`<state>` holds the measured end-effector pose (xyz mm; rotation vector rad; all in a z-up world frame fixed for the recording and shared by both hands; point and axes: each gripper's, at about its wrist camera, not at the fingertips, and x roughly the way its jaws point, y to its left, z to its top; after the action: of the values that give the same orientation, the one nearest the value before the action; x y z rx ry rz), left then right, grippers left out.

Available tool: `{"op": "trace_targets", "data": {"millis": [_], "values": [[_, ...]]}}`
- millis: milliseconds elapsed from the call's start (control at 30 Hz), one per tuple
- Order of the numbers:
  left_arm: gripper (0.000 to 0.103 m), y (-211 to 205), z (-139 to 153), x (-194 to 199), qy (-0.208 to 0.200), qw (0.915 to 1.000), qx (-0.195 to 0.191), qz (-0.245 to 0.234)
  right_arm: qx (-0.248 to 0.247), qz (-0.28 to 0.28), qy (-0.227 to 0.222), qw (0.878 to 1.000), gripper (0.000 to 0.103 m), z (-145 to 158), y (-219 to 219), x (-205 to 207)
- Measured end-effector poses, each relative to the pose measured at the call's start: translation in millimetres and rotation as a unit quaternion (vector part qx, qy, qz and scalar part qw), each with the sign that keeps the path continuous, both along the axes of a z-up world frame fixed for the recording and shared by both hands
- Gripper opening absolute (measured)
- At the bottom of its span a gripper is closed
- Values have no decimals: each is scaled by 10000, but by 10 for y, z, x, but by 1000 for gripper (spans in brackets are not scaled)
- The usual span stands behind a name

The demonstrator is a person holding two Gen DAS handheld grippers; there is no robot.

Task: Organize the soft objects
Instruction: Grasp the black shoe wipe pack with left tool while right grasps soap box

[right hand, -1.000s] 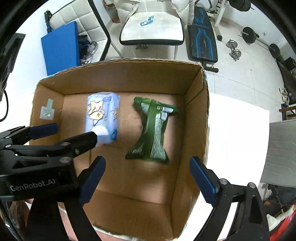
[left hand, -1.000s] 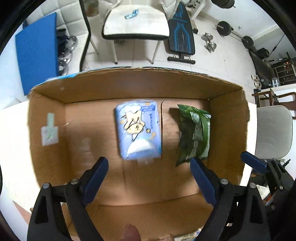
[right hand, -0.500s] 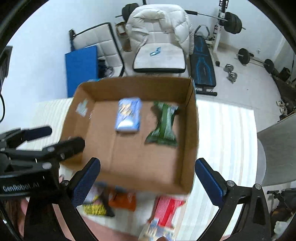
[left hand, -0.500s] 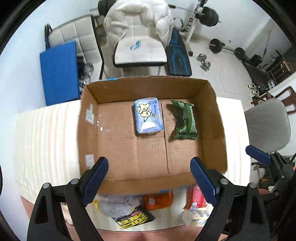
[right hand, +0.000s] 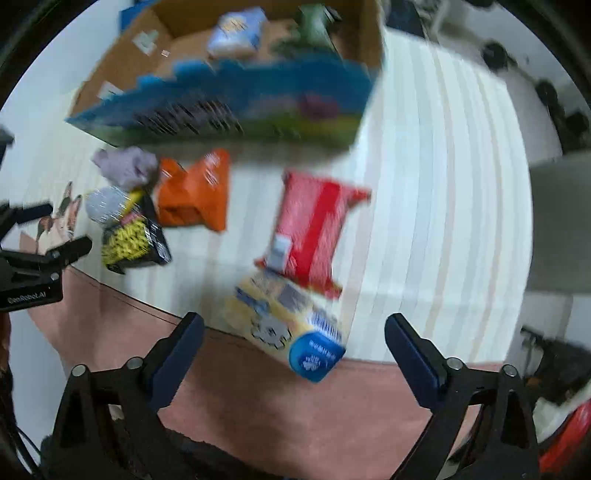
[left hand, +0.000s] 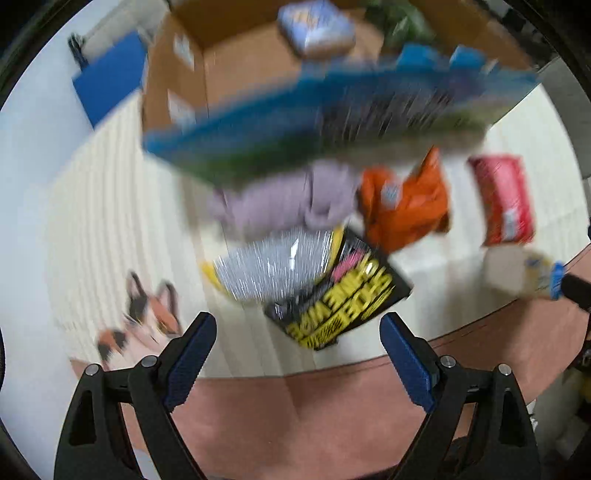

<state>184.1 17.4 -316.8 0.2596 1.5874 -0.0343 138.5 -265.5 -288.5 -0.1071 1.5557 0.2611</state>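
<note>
1. Left gripper (left hand: 297, 341) – jaws wide, nothing between them; black-yellow pack (left hand: 338, 299) just ahead, grey cloth (left hand: 284, 199) and orange bag (left hand: 404, 206) beyond.
2. Right gripper (right hand: 293, 341) – jaws apart, just been narrowing, empty; yellow pack (right hand: 284, 321) between its fingers, red pack (right hand: 314, 225) ahead.
3. Box (right hand: 229, 99) farthest ahead, holding two packs.

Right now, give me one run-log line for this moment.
left gripper: jaws open, empty | right gripper: jaws open, empty | cardboard box: blue pack, green pack | table: orange bag, red pack outside
</note>
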Motion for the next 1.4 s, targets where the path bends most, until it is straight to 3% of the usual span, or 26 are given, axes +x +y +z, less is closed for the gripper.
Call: {"op": "trace_targets", "data": {"millis": [67, 233, 300, 433, 567, 633, 767, 1000, 1100, 1167, 1267, 1400], "values": [[91, 54, -217, -16, 169, 9998, -19, 121, 62, -153, 218, 9996, 81, -178, -32, -58], [91, 39, -513, -19, 436, 9990, 53, -8, 145, -108, 413, 9990, 81, -332, 126, -164], [91, 10, -592, -28, 556, 9985, -21, -15, 431, -113, 595, 9972, 81, -330, 198, -229], [91, -113, -666, -103, 831, 9948, -580, 59, 847, -3, 809, 9931, 81, -280, 311, -336], [91, -300, -608, -235, 1015, 9891, -1063, -109, 627, 224, 597, 9960, 81, -231, 321, -352], [91, -295, -488, -228, 867, 9912, -988, -177, 344, 501, 481, 9970, 81, -240, 322, -364], [91, -252, -296, -144, 367, 9973, -343, -534, 11, 1165, 469, 9921, 85, -354, 441, -475], [91, -528, -528, 37, 679, 9900, 15, -1239, -703, 2035, 518, 9752, 85, -715, 771, -715], [88, -605, -605, 104, 783, 9904, -61, -1140, -732, 1633, 577, 9822, 77, -771, 719, -689], [72, -598, -624, 111, 862, 9924, -299, -821, -588, 1036, 636, 9908, 75, -747, 581, -633], [60, -501, -693, 12, 1128, 9913, -604, -315, -289, 99, 887, 9956, 75, -748, 317, -578], [60, -475, -676, -181, 1451, 9808, -1289, 182, 433, -688, 1261, 9887, 75, -737, 15, -561]]}}
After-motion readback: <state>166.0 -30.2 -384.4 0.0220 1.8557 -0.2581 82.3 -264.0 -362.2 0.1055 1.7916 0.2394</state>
